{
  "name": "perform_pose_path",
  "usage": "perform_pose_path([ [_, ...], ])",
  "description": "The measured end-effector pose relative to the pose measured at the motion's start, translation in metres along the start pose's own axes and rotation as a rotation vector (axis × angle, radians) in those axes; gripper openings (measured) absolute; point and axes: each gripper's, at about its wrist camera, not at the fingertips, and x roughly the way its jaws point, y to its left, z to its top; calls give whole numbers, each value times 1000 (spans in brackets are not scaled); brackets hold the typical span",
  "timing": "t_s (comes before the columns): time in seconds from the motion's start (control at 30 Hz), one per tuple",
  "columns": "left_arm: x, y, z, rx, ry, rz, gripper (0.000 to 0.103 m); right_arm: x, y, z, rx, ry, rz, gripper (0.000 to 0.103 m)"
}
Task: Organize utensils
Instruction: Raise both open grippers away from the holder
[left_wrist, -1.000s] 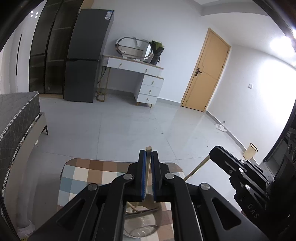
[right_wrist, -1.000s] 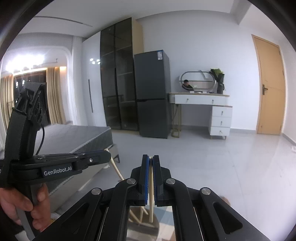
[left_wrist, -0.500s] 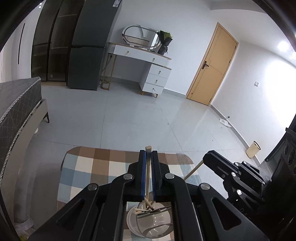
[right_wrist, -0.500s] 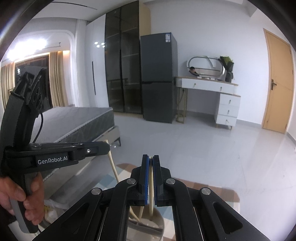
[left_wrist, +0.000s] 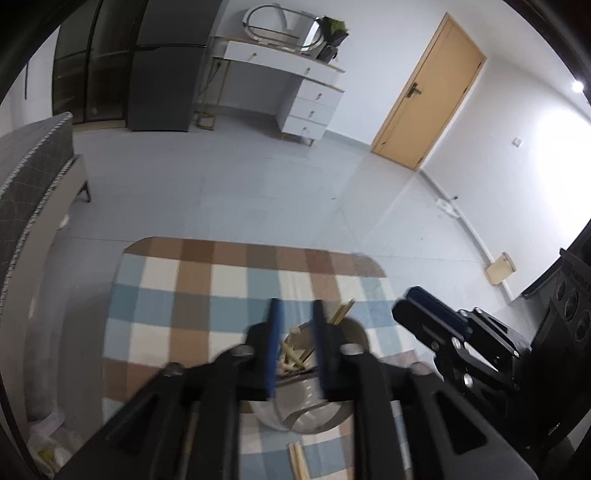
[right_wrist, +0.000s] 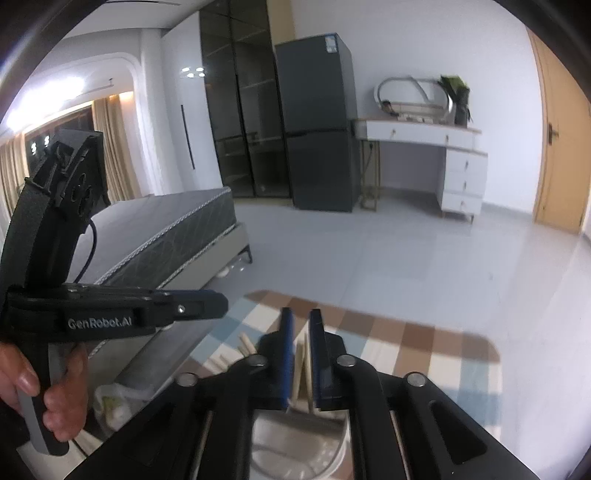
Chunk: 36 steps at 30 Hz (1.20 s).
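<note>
Left wrist view: the left gripper (left_wrist: 294, 314) has its blue pads spread, nothing between them, directly above a round metal holder (left_wrist: 303, 406) that holds several wooden chopsticks (left_wrist: 295, 350) leaning at angles. More chopsticks (left_wrist: 299, 459) lie flat on the checked tabletop (left_wrist: 177, 291) just near of the holder. The right gripper (left_wrist: 424, 310) sits to the right of the holder.

From the right wrist view, the right gripper (right_wrist: 301, 325) has its pads parted by a narrow gap with a pale chopstick (right_wrist: 302, 369) standing between them; whether they pinch it I cannot tell. Far off stand a dark fridge (right_wrist: 317, 125), a white dresser (right_wrist: 436, 162) and a grey bed (right_wrist: 155, 236).
</note>
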Motion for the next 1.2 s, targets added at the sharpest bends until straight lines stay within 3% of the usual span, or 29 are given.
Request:
perform_pose_path([
  [0.03, -7, -1, -2, 0, -17, 5, 26, -4, -3, -5, 13, -1, -8, 30],
  [0.07, -15, -2, -4, -5, -36, 1, 28, -9, -5, -9, 30, -4, -16, 31],
  [0.2, -41, -7, -10, -9, -97, 38, 53, -37, -13, -22, 102, -32, -20, 33],
  [0.33, -67, -22, -22, 17, -129, 76, 58, -71, -10, -29, 145, -75, -62, 58],
  [0.43, -83, -30, -32, 28, -152, 88, 70, -95, -2, -31, 155, -115, -71, 60],
  [0.83, -120, -47, -75, 68, -247, 164, 76, -161, 31, -66, 194, -201, -100, 81],
  [1.2, -116, -38, -117, 46, -251, 174, 84, -172, 42, -116, 214, -185, -161, 85],
])
